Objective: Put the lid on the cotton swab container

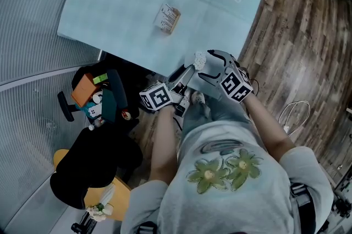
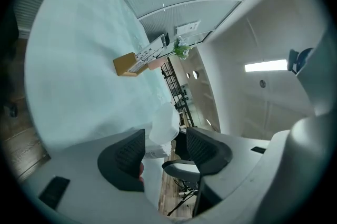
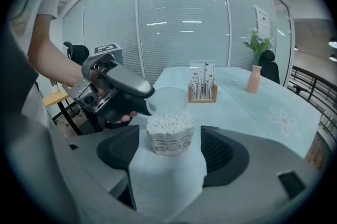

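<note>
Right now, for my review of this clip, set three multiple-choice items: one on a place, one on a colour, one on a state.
1. Where is the cotton swab container? A on the floor; B between the right gripper's jaws; C on a chair.
2. What colour is the vase? A black; B blue; C salmon pink.
3. The container is: A open; B lidded; C tipped over.
Answers: 1 B, its pads flank it; 2 C, pink in the right gripper view; 3 A, swabs show, and the left gripper holds the lid off it.
</note>
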The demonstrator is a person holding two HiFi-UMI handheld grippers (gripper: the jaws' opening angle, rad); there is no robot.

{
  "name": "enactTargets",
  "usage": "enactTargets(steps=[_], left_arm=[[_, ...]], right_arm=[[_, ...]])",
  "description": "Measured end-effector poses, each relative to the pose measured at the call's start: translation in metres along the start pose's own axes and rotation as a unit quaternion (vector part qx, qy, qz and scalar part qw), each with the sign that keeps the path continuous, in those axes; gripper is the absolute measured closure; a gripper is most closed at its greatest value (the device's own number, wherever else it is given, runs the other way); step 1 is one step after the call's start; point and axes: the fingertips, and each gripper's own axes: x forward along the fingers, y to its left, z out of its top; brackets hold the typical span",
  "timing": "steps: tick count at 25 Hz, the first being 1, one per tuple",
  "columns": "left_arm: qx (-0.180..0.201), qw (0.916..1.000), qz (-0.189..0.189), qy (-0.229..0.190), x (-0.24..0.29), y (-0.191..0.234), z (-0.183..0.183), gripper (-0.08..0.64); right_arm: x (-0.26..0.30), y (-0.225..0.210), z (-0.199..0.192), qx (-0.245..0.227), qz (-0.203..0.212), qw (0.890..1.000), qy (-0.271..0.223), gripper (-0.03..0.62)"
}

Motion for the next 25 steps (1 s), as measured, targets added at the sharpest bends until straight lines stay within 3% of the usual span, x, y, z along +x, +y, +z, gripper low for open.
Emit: enactTargets(steps=[12,25], left_arm=[[-0.035,0.9992,-0.020,-0.008,0.003,-0.004,-0.001,0.321],[-0.012,0.9999,-0.009,0.001,0.003,-0.003,-0.001,0.321]], right_arm=[[0.010,-0.001,-0.002,-0.004,0.004,1.000,0.003,0.221],[0.017,-0.001,-0.005,-0.005,0.008,1.000,0.004,0.255]])
